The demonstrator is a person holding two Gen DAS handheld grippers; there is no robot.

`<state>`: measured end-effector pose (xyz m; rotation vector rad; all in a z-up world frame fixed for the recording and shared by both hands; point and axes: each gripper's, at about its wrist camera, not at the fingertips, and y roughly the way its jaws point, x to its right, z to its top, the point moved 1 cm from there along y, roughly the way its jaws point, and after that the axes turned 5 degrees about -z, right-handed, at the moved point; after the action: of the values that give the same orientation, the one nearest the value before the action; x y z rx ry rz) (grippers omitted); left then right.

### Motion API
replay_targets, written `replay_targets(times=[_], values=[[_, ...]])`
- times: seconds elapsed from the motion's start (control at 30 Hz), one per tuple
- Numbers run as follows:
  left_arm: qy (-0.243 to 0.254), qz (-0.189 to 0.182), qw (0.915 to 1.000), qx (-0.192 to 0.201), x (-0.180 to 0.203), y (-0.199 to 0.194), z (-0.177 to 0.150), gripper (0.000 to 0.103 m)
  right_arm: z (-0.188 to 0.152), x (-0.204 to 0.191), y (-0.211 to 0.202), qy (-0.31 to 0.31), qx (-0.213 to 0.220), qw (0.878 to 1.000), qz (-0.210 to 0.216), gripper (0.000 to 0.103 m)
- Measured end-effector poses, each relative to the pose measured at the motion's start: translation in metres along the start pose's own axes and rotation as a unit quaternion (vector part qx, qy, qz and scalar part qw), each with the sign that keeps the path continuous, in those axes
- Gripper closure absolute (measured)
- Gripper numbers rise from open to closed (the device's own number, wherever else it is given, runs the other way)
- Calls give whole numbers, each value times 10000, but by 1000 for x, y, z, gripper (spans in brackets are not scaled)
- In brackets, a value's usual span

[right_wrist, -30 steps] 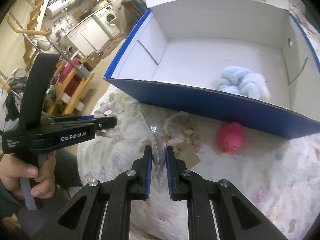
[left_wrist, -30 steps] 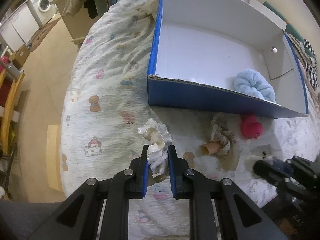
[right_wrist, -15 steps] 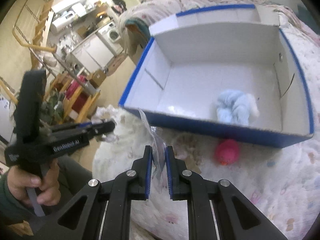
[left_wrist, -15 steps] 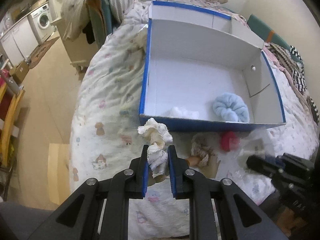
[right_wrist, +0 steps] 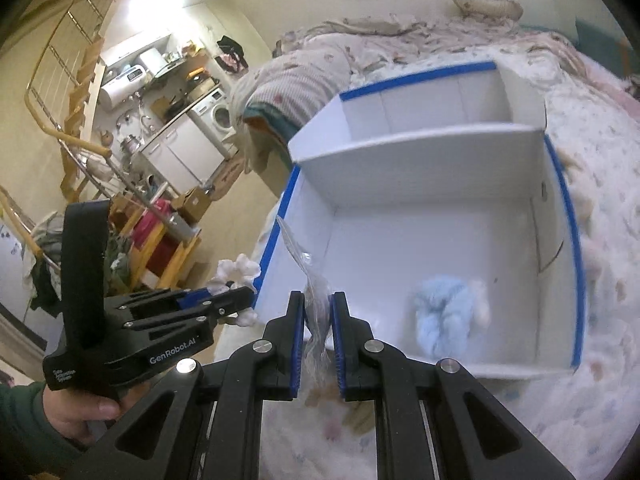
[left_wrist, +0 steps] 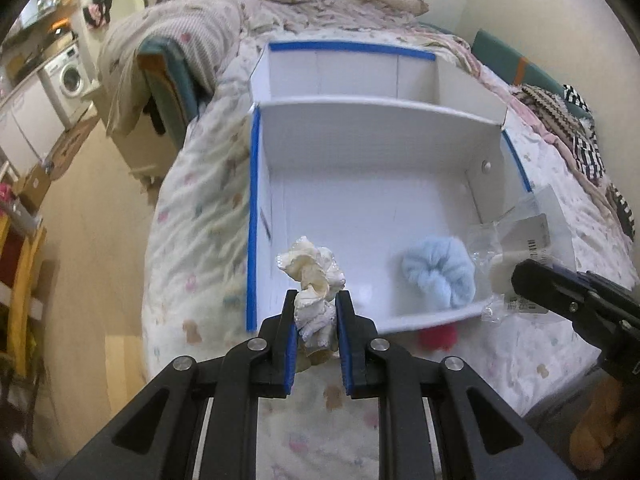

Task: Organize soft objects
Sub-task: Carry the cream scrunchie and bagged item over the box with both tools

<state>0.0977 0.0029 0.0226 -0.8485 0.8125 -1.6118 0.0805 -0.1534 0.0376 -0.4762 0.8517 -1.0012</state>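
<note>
Both grippers have lifted off the bed [left_wrist: 192, 216] toward the box [left_wrist: 376, 168] (blue scrunchie [left_wrist: 440, 276] inside): left gripper [left_wrist: 316, 312] clamps cream scrunchie [left_wrist: 312, 276], right gripper [right_wrist: 318, 320] pinches plastic bag [right_wrist: 316, 300], ready to drop.

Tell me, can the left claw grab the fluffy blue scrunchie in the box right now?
Probably not: the left claw is already shut on the cream scrunchie. The blue scrunchie lies uncovered in the box.

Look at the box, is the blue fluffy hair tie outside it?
No, the blue hair tie lies inside the box, on its white floor.

Cream scrunchie [left_wrist: 310, 270], light-blue scrunchie [left_wrist: 440, 276]
</note>
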Motion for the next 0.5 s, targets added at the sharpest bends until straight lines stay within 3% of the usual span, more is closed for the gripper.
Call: replay_targets(times=[0.27,0.5], values=[[-1,101,9998,172,9,22,34,87,26,26,16,166,52,9994,-285,88],[-167,-9,9999,32,4,68,27,87,16,61,47,678,-315,9961,-474,88]])
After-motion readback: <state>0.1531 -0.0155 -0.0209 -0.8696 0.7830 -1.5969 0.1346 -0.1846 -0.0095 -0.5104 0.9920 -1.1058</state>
